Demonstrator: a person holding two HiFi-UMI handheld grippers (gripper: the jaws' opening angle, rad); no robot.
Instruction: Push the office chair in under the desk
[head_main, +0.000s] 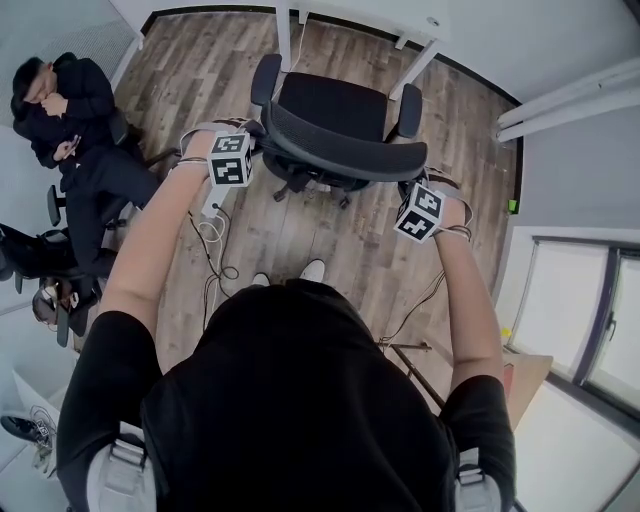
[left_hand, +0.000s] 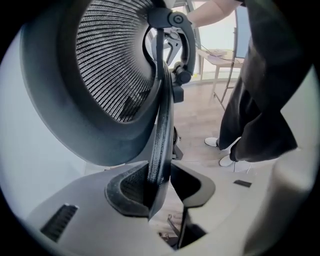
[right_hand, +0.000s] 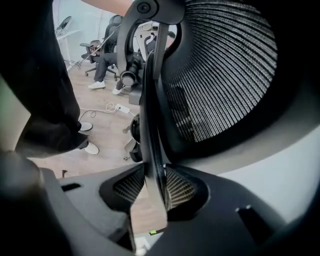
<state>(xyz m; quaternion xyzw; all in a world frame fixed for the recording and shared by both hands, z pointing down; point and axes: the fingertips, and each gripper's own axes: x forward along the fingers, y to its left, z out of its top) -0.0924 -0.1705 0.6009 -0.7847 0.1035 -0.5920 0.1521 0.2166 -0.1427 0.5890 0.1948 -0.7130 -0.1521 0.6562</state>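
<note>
While a seated person (head_main: 70, 130) in black slouches on a chair at far left, grey-brown wood planks (head_main: 190, 70) run across the room, and a white power strip (head_main: 212, 205) lies on them with its cable curling beside the operator's left arm. Now the left gripper (left_hand: 165, 185): it is clamped on the left rim of the backrest (head_main: 340, 150), with black-and-white square markers on its cube (head_main: 230, 160). In the centre stands the office chair (head_main: 330, 110), black, mesh-backed, with a padded seat facing the white-legged desk (head_main: 283, 40); its front edge is near those legs. And the right gripper (right_hand: 150, 190) has its jaws pinching the backrest's right rim. At far right there is a pale wall and a framed window (head_main: 580, 320).
</note>
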